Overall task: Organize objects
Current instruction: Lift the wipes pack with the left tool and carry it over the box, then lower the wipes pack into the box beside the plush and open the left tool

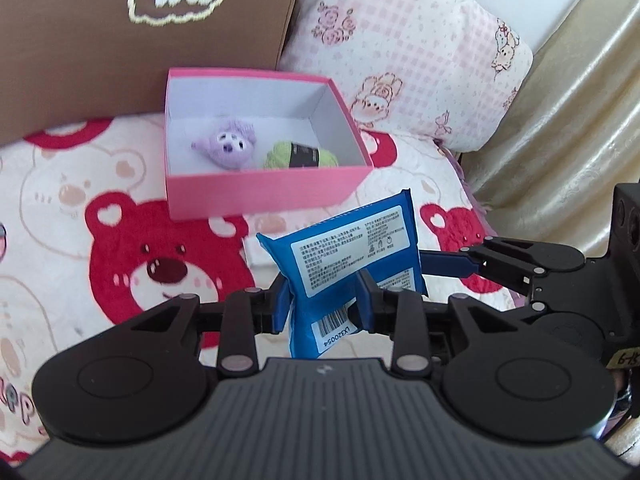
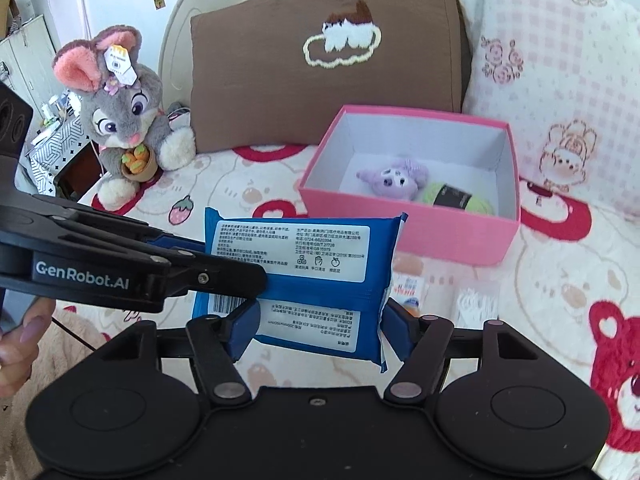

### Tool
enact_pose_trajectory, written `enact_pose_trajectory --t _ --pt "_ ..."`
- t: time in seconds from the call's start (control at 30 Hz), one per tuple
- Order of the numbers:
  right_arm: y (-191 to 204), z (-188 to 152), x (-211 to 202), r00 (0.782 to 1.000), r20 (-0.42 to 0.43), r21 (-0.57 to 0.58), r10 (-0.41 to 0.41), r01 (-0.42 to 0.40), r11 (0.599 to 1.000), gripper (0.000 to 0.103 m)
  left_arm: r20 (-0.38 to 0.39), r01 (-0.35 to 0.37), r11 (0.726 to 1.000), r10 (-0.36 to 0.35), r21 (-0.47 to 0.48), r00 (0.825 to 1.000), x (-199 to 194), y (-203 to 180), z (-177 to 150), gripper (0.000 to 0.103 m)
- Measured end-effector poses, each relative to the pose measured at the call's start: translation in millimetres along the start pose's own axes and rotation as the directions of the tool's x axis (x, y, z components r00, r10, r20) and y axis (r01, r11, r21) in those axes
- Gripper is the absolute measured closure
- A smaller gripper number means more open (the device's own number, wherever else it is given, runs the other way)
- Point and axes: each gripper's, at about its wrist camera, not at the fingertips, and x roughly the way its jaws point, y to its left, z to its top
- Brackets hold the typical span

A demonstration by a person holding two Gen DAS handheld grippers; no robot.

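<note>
A blue wet-wipes pack [image 1: 352,252] is held above the bear-print blanket. My left gripper [image 1: 324,304] is shut on its lower end. My right gripper [image 2: 320,332] also holds the pack [image 2: 308,268] between its blue fingers, and it shows in the left wrist view [image 1: 460,262] coming in from the right. The left gripper [image 2: 224,276] reaches in from the left in the right wrist view. Beyond the pack stands an open pink box [image 1: 256,188], also in the right wrist view [image 2: 452,236]. Inside lie a purple plush toy [image 1: 228,146] and a green yarn ball [image 1: 302,156].
A brown pillow [image 2: 320,68] and a pink checked pillow [image 2: 560,92] lean behind the box. A grey plush rabbit [image 2: 120,120] sits at the left. Small clear packets [image 2: 476,300] lie on the blanket [image 2: 560,280] in front of the box. A golden curtain [image 1: 560,120] hangs at the right.
</note>
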Motion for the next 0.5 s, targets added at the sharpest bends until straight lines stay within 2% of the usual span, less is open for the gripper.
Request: enact_pose_trajectory --t 0.37,0.5 --pt "-13.2 60.9 25.3 0.995 0.096 -0.005 -0.037 0.038 0.999 0.031 0.102 -0.041 0.999 0.042 -0.015 0.994 14.5 18.0 65.1 0.07" --pt "-24.6 81.4 41.0 0.993 0.108 0.011 -0.04 0.039 0.999 0.031 0.107 -0.051 0.998 0.054 -0.03 0.993 32.7 29.3 86.7 0.07"
